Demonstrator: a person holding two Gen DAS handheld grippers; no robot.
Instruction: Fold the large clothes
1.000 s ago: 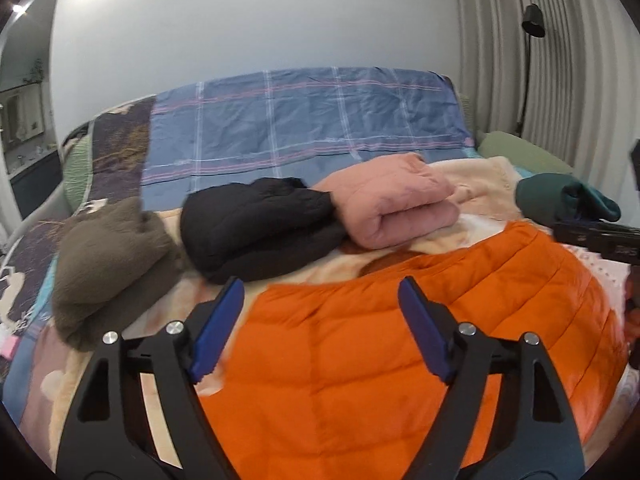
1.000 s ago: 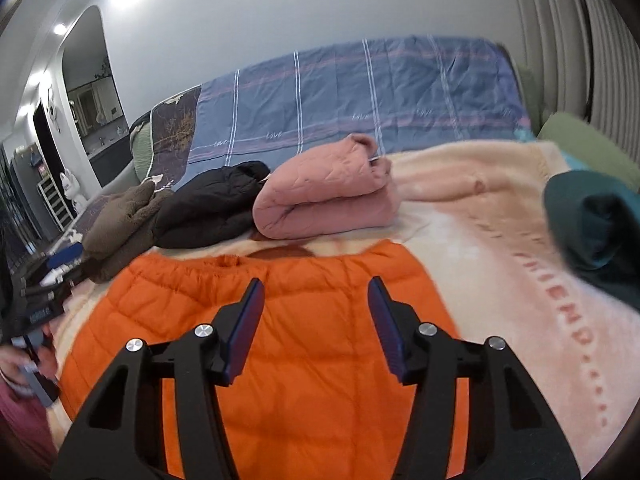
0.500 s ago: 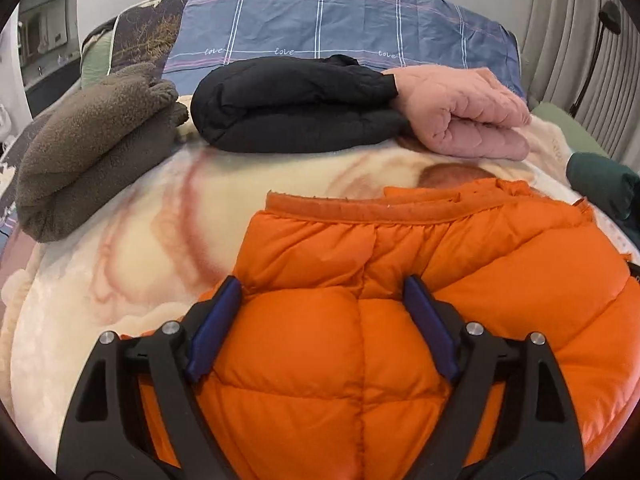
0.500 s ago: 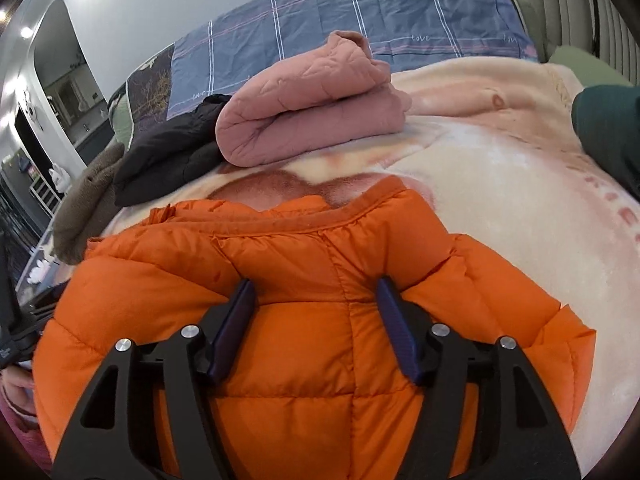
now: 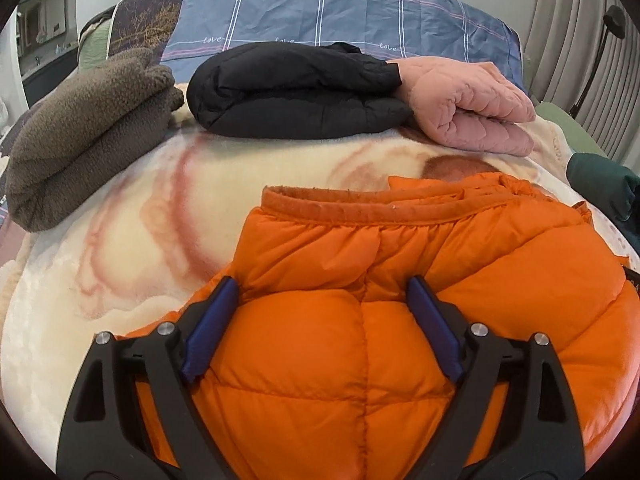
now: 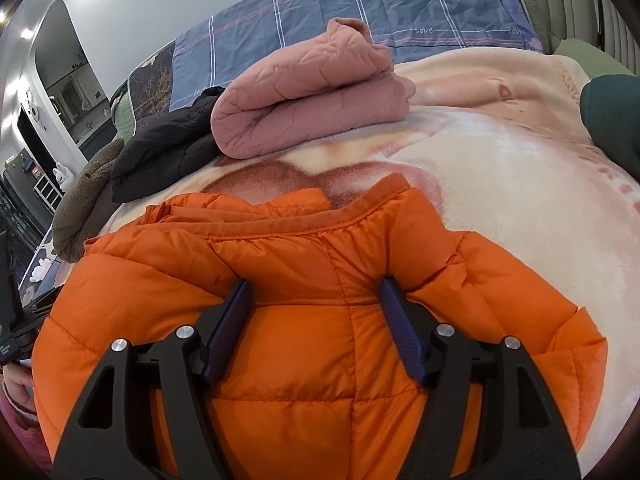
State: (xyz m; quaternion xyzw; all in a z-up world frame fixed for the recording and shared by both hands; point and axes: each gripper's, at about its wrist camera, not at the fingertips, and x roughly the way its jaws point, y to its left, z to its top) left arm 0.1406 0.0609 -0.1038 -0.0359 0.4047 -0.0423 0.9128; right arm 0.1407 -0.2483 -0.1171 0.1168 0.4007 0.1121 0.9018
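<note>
From your left wrist camera, your left gripper [image 5: 322, 294] has its jaws spread wide, pressed down into the puffy orange quilted down jacket [image 5: 400, 280], with a bulge of padding between the blue pads [image 5: 208, 328]; the jaws have not closed on it. The jacket lies flat on the cream plush blanket with pink swirls [image 5: 140, 240] that covers the bed, its ribbed hem edge turned away from you. Beyond it, in a row, sit a folded brown fleece garment [image 5: 84, 132], a folded black padded jacket [image 5: 296, 92] and a folded pink quilted garment [image 5: 472, 108], the black one touching the pink one. A blue checked duvet [image 5: 340, 12] lies behind them, and a dark green garment [image 5: 600, 188] shows at the right edge.

From your right wrist camera, your right gripper [image 6: 314, 296] is likewise wide apart, its jaws sunk into the orange jacket [image 6: 280, 264] near its right side, gripping nothing firmly. The pink garment [image 6: 308, 92] sits straight ahead, the black jacket [image 6: 168, 152] and brown fleece [image 6: 80, 208] to its left. The blanket [image 6: 500, 160] stretches to the right, up to the dark green garment [image 6: 612, 120].
</note>
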